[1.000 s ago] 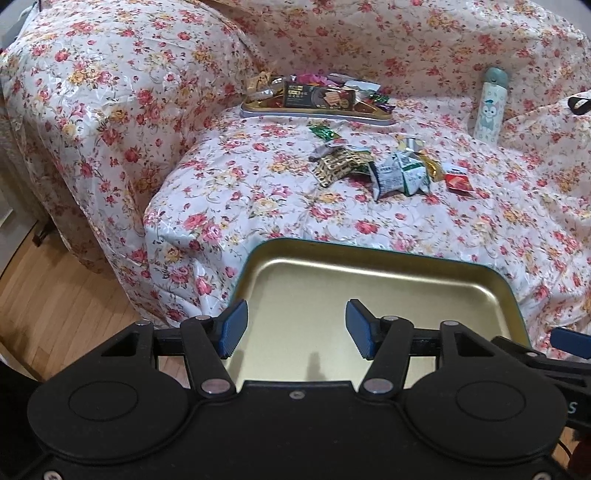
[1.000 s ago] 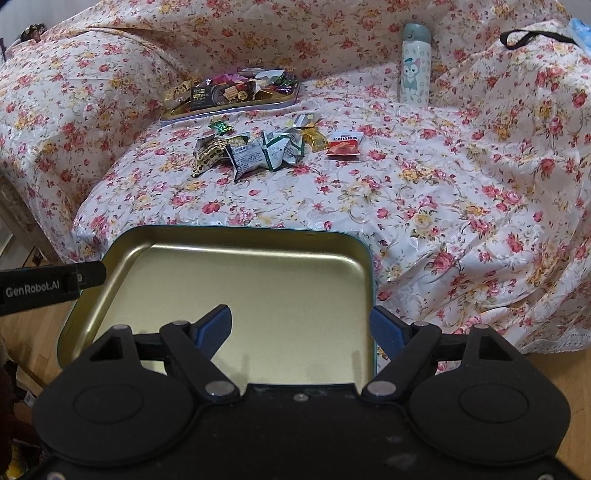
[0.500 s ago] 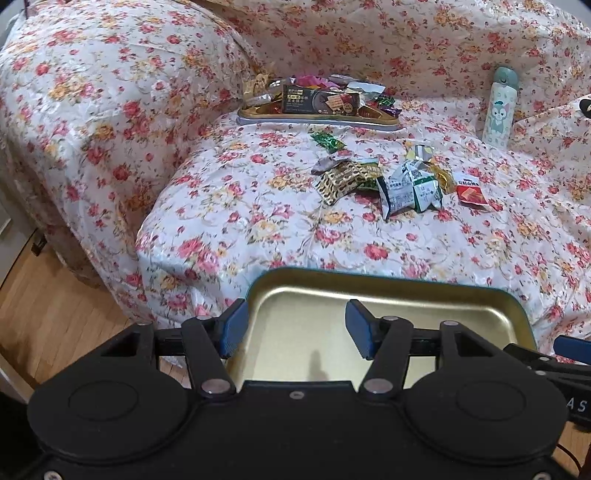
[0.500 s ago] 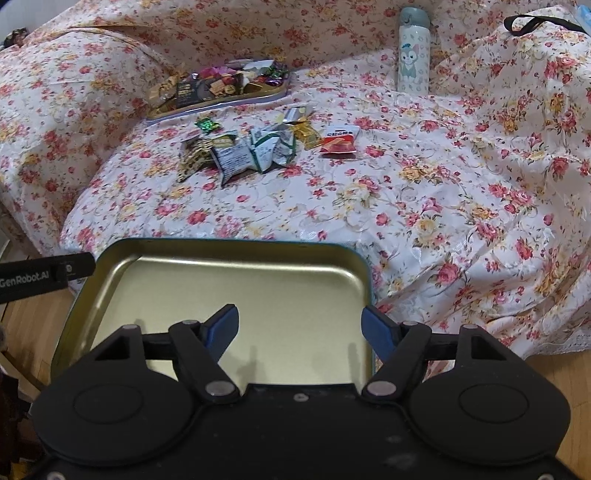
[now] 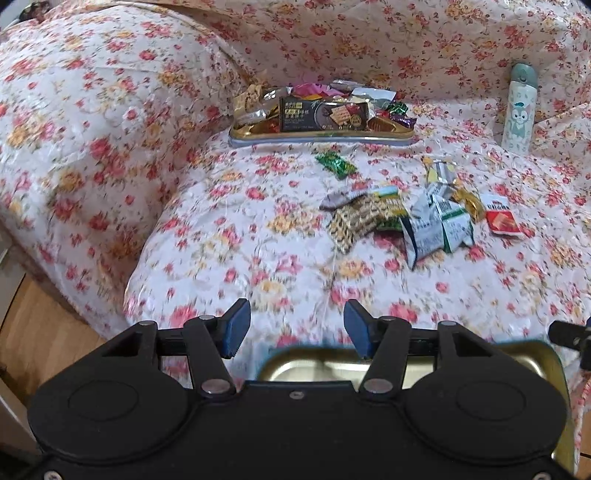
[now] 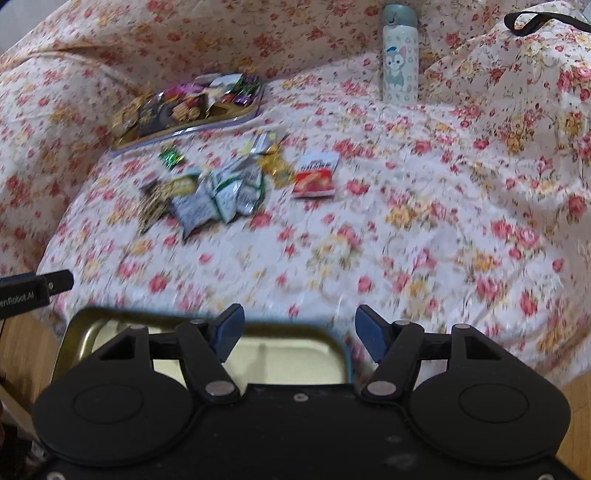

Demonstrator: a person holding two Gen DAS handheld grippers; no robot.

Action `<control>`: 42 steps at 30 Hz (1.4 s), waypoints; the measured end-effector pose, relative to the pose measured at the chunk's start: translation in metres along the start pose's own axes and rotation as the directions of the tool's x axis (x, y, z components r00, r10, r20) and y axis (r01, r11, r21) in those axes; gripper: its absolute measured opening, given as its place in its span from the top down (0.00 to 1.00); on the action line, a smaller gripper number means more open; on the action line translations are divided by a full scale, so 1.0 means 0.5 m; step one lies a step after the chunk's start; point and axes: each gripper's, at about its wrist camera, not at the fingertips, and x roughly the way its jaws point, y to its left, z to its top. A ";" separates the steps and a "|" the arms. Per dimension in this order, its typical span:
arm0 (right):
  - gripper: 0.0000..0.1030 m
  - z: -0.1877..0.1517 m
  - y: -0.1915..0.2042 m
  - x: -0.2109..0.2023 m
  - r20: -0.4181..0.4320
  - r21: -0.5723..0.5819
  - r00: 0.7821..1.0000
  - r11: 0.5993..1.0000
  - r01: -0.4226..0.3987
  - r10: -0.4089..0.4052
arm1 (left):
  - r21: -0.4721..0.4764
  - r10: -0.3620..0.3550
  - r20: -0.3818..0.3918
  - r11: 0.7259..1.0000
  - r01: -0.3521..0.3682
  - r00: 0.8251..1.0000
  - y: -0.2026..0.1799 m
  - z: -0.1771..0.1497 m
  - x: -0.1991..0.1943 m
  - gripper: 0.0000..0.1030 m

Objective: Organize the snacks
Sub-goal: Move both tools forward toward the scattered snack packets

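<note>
Empty gold tray (image 6: 110, 332) now lower, loose snacks (image 6: 207, 195) nearer.

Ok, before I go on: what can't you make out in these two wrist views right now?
- Empty gold tray: mostly hidden under each gripper's body.
- Loose snack wrappers: motion blur in the right view, print unreadable.
- Filled tray: too small, pieces uncountable.
- Black strap: cut by the right view's edge.

My own hand-held gripper body hides most of the gold tin tray (image 6: 295, 360). The floral cover (image 6: 424, 266) blurs nearby; print on the loose snack packets (image 5: 436, 229) is unreadable.
</note>
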 end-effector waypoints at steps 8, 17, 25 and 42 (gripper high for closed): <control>0.33 0.065 -0.007 0.052 0.010 -0.007 1.000 1.000 0.007 -0.007 | 0.004 -0.045 -0.011 0.999 0.045 0.999 0.000 0.049 0.066 0.41; 0.33 0.105 -0.008 0.108 -0.004 -0.010 1.000 1.000 0.023 -0.023 | 0.080 -0.101 -0.006 0.992 0.101 0.995 -0.022 0.075 0.129 0.41; 0.33 0.124 -0.011 0.154 -0.028 -0.004 0.999 0.999 0.040 -0.040 | 0.120 -0.108 -0.022 0.987 0.110 0.994 -0.040 0.090 0.188 0.41; 0.33 0.141 -0.011 0.213 -0.066 0.004 0.996 0.998 0.056 -0.056 | 0.106 -0.127 -0.032 0.986 0.130 0.991 -0.050 0.119 0.253 0.41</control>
